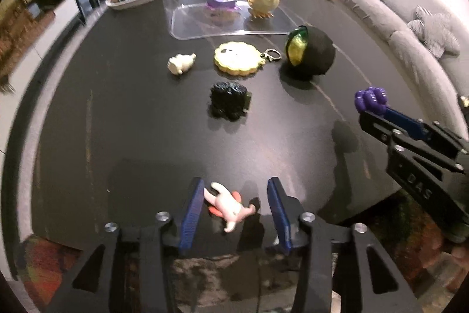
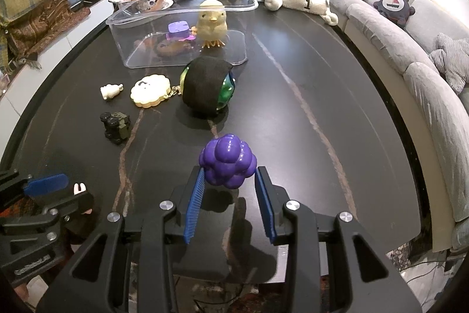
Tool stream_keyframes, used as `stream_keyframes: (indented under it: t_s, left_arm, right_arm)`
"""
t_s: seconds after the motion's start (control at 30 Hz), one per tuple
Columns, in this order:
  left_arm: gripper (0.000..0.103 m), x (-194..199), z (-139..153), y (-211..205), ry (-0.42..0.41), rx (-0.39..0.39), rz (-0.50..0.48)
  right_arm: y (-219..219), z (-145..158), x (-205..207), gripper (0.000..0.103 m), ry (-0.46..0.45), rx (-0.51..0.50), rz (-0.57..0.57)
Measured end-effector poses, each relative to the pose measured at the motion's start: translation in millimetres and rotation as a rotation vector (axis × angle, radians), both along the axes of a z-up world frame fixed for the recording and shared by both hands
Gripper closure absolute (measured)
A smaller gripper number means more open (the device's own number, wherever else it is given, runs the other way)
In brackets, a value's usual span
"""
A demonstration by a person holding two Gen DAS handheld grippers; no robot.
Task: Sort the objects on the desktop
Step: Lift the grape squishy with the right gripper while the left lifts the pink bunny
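Observation:
A small pink rabbit figure (image 1: pixel 227 206) on an orange base lies on the dark table (image 1: pixel 132 122) between the fingers of my left gripper (image 1: pixel 236 184). It sits against the left pad, with a clear gap to the right pad, so the gripper is open. My right gripper (image 2: pixel 229 170) is shut on a knobbly purple ball (image 2: pixel 227 159) held above the table; the ball (image 1: pixel 370 100) also shows at the right in the left wrist view. In the right wrist view the left gripper (image 2: pixel 70 192) is at the lower left, with the rabbit's ears (image 2: pixel 79 188) showing.
A clear plastic box (image 2: pixel 123 49) at the back holds a yellow chick (image 2: pixel 211 22) and a purple-hatted toy (image 2: pixel 178 33). In front lie a white figurine (image 2: pixel 110 91), a yellow cookie keychain (image 2: pixel 150 90), a black toy vehicle (image 2: pixel 115 126) and a black-wrapped green ball (image 2: pixel 206 85). A grey sofa (image 2: pixel 410 72) curves along the right.

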State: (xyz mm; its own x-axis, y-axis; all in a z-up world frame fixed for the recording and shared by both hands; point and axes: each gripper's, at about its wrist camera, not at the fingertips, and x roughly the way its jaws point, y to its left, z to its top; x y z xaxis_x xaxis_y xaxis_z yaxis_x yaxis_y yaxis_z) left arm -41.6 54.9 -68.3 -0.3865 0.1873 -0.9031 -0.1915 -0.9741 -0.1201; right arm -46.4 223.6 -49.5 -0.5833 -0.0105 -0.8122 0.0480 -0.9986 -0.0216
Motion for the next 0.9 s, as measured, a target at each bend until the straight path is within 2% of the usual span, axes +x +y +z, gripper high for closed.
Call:
stream_keyframes:
  t_s: [0.1, 0.37, 0.47, 0.53, 0.63, 0.7, 0.9]
  left_arm:
    - [0.05, -2, -2, -3, -0.02, 0.014, 0.012]
    - [0.05, 8, -8, 5, 0.005, -0.043, -0.031]
    - [0.05, 10, -10, 7, 0.027, -0.088, -0.026]
    - [0.05, 10, -14, 4, 0.009, -0.077, -0.013]
    - [0.058, 11, -18, -1, -0.02, -0.037, 0.005]
    - [0.071, 13, -18, 0, -0.017, -0.044, -0.006]
    - [0.071, 16, -14, 1, -0.016, -0.03, -0.036]
  right_arm:
    - [1, -1, 0, 0.07, -0.002, -0.003, -0.001]
    - [3, -1, 0, 0.07, -0.005, -0.015, -0.002]
    - [3, -2, 0, 0.07, -0.007, -0.02, -0.001]
    - [3, -2, 0, 0.07, -0.007, -0.021, 0.0]
    - [4, -2, -1, 0.07, -0.009, -0.024, -0.007]
    - [4, -2, -1, 0.07, -0.013, -0.027, -0.011]
    - [2, -3, -1, 0.07, -0.017, -0.029, -0.006]
